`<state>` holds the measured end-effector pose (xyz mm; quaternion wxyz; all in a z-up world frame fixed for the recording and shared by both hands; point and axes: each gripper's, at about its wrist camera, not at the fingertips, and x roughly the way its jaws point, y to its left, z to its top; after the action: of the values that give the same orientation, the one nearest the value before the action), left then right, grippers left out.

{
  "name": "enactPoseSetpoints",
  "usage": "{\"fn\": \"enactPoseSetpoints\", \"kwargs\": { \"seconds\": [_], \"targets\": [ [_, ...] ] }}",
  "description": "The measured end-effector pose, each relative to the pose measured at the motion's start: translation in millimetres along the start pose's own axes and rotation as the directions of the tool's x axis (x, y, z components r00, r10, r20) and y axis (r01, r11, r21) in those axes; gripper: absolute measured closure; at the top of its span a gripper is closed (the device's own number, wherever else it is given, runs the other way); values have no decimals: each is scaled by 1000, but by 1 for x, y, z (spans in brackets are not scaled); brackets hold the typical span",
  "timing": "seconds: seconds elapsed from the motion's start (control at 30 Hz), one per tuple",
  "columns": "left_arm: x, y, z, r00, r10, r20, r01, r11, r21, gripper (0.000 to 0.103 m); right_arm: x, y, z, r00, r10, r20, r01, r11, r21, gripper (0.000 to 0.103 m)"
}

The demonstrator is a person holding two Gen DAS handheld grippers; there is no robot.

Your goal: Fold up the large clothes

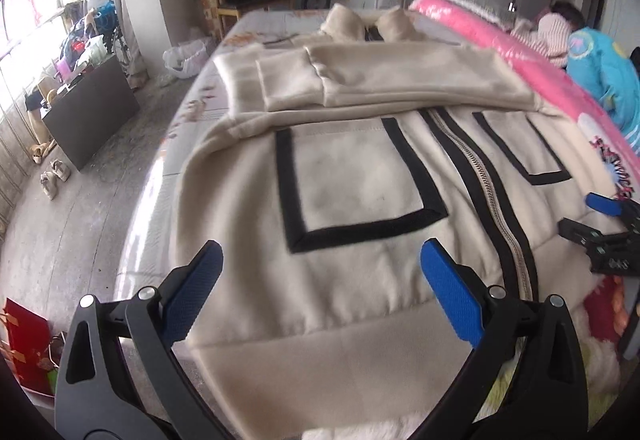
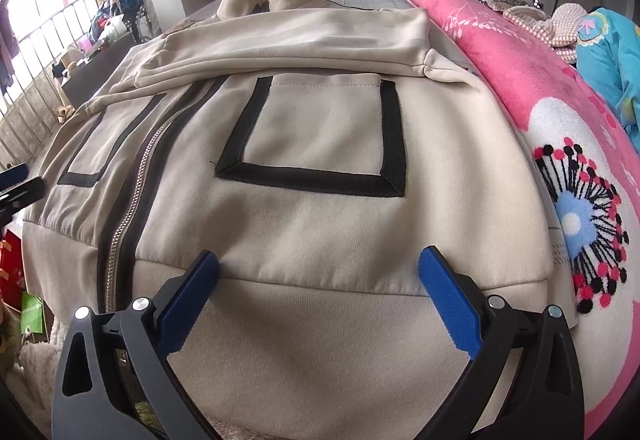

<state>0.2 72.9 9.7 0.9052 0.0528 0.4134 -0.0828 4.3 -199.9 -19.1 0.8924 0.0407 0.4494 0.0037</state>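
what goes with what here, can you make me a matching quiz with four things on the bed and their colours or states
Column one:
1. jacket
2. sleeves
3. blanket
4. left gripper

Column two:
a. pink with a flower print
b. open, hovering over the hem
c. beige with black-edged pockets, zipped shut
d. folded across the chest

Pairs: 1-c, 2-d, 3-a, 4-b
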Motion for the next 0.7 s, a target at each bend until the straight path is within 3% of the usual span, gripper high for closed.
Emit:
{"fn": "enactPoseSetpoints", "kwargs": {
  "seconds": [0.23, 0.3, 0.37, 0.43, 0.57, 0.7],
  "targets": [
    [-40, 37, -68, 1000, 21, -23, -23, 996, -82, 9, -2, 1, -6, 999, 12, 29, -11, 999, -42, 6],
    [-43, 46, -83, 999, 2, -36, -7, 992, -123, 25, -3, 1, -5, 1000, 15, 19, -14, 999, -53, 6],
    [-38, 57, -95, 996, -45, -71, 30, 980, -196, 34, -2, 1, -3, 1000, 17, 6, -17, 998, -54, 6],
    [-31, 65, -101, 991, -100, -86, 75, 962, -263, 45, -1, 1, -2, 1000, 13, -4, -14, 998, -54, 6],
    [-18, 80, -104, 979, -200, -44, 171, 917, -360, 45, 0, 2, 0, 1000, 10, -22, -11, 998, -54, 6],
    [7, 93, -107, 935, -354, -20, 308, 838, -451, 45, 0, 2, 1, 999, 7, -33, -9, 999, -52, 6]
  ]
}}
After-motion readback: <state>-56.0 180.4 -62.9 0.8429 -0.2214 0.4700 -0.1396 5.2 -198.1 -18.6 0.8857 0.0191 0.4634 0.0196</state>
